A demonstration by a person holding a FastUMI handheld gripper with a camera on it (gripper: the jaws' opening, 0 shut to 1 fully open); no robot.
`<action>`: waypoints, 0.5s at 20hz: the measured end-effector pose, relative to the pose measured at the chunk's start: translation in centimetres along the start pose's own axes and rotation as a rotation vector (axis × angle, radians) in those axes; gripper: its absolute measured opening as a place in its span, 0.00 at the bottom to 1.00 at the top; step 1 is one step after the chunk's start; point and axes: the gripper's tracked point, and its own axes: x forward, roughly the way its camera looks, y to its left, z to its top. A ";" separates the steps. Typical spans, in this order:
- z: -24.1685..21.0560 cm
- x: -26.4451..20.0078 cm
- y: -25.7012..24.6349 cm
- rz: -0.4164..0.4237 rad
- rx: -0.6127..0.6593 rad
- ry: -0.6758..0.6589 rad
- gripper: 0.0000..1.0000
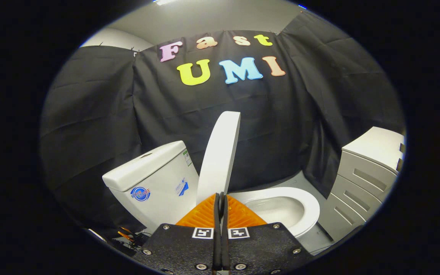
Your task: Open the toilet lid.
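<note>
A white toilet stands ahead of me, its tank (155, 179) to the left and its seat and bowl (306, 208) to the right. The white lid (220, 152) is raised almost upright, leaning slightly toward the tank, and I see it nearly edge-on. My gripper (220, 195) is shut, its two fingers pressed together with nothing visible between them. The fingertips sit right at the lower part of the lid, on its bowl side. Whether they touch the lid I cannot tell. The open bowl shows just beyond the right finger.
A white chest of drawers (369, 172) stands to the right of the toilet, close to the bowl. Black cloth walls close the booth behind and on both sides. Some cables lie on the floor (128, 235) below the tank.
</note>
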 end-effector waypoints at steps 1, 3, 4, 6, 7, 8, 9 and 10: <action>0.2 -0.1 0.4 -0.001 -0.015 -0.008 0.00; 0.4 0.0 1.5 0.001 -0.041 -0.018 0.00; 0.4 0.1 2.0 0.006 -0.052 -0.021 0.00; 0.6 0.2 3.0 0.019 -0.075 -0.028 0.00; 0.7 0.2 3.6 0.027 -0.088 -0.033 0.00; 0.6 0.3 3.9 0.032 -0.097 -0.036 0.00; 0.7 0.3 4.4 0.038 -0.107 -0.039 0.00; 0.6 0.1 4.8 0.043 -0.114 -0.041 0.00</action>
